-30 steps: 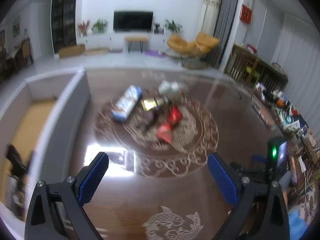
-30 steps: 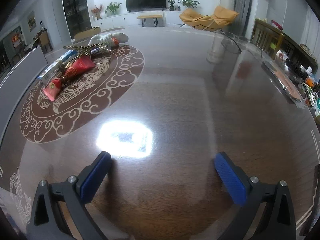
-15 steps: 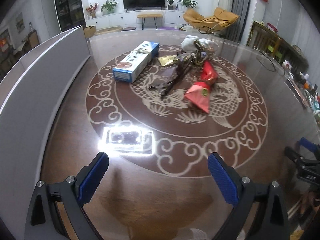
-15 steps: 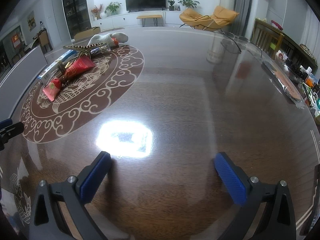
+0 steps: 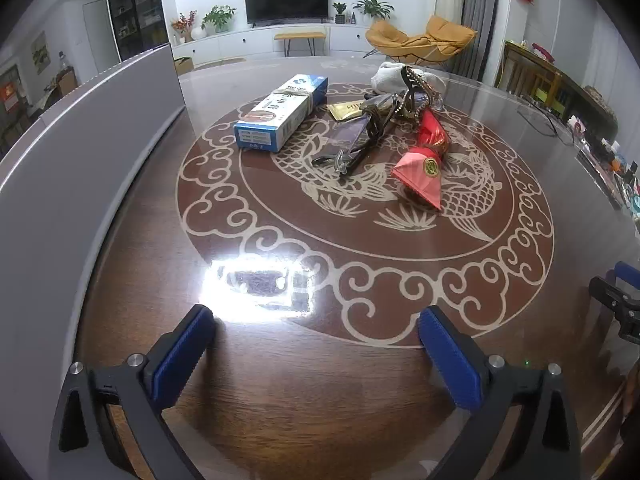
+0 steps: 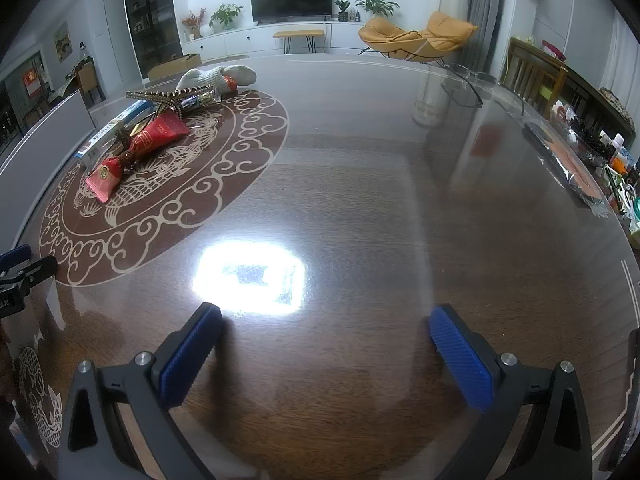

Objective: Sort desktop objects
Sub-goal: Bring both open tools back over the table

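Both grippers gape wide, nothing btwn the blue pads: left gripper and right gripper hover low over the glossy table. Objs heaped on the round fish emblem, well ahead of left: blue box, glasses, red packet, white sock. Right points at bare wood, pile far to its left.

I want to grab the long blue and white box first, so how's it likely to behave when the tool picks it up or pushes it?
The blue and white box looks like thin printed carton, so probably light and stiff, though hard squeezing might crush it. It lies flat on a long face, so it shouldn't roll. The glossy table suggests a push would slide or pivot it.
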A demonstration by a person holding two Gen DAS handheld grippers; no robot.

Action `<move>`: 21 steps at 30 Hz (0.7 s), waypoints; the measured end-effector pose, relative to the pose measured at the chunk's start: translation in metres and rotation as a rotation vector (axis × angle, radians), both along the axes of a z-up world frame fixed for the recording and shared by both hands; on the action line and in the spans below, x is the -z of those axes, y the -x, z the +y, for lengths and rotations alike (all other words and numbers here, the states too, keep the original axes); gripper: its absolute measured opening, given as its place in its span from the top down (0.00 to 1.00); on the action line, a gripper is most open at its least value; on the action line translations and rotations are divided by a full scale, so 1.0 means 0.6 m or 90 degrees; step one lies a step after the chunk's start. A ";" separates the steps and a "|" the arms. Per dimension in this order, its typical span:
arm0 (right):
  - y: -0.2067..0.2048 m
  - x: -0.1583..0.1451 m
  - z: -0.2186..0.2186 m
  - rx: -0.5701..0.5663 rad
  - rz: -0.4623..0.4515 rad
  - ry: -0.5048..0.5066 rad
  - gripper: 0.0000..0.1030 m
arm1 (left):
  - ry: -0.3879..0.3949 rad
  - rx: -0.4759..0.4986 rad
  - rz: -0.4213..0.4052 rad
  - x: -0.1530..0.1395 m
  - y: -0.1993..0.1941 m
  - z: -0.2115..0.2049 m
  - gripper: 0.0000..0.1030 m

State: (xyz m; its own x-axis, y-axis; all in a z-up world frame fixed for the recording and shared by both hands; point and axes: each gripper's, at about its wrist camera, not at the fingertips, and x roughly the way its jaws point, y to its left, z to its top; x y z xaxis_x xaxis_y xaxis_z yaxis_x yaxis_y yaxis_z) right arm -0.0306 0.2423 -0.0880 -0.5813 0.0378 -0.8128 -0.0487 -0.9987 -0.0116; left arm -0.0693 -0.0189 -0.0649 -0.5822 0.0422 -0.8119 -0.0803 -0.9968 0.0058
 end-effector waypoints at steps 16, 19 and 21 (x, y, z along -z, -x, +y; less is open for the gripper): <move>0.000 0.000 0.000 0.000 0.000 0.000 0.00 | 0.000 0.000 0.002 0.002 -0.005 -0.002 0.00; 0.000 0.000 0.000 0.000 0.000 0.000 0.00 | 0.000 0.001 0.001 0.001 -0.006 -0.002 0.00; 0.000 0.000 0.000 0.000 0.000 0.000 0.00 | 0.000 0.001 0.002 0.002 -0.005 -0.002 0.00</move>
